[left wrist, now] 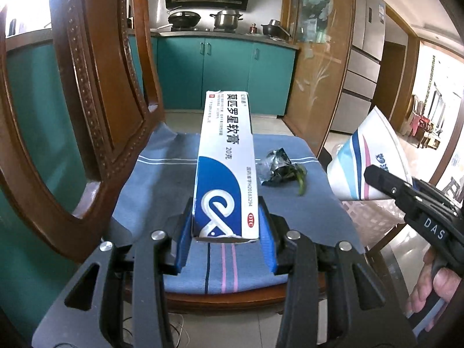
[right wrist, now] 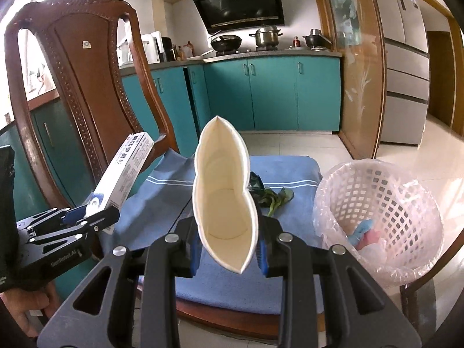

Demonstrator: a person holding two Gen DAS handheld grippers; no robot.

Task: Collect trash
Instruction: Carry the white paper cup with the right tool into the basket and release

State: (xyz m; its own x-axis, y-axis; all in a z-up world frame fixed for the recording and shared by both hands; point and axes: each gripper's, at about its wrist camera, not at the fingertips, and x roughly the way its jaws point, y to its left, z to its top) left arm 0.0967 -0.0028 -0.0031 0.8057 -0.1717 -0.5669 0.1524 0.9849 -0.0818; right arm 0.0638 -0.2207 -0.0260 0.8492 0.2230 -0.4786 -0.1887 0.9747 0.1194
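My left gripper (left wrist: 226, 232) is shut on the near end of a blue-and-white ointment box (left wrist: 224, 159), which juts forward above the blue chair cushion (left wrist: 162, 174). From the right wrist view the same box (right wrist: 124, 171) slants up from the left gripper (right wrist: 95, 214). My right gripper (right wrist: 226, 249) is shut on a squashed white paper cup (right wrist: 223, 197) with its mouth towards the camera. In the left wrist view the striped cup (left wrist: 368, 156) sits in the right gripper (left wrist: 374, 174). A crumpled dark wrapper (left wrist: 275, 165) and a green leaf (right wrist: 278, 198) lie on the cushion.
A white lattice basket (right wrist: 406, 191) lined with clear plastic stands right of the chair, with blue and pink scraps inside. The carved wooden chair back (right wrist: 87, 87) rises on the left. Teal kitchen cabinets (right wrist: 275, 92) and a stove with pots are behind.
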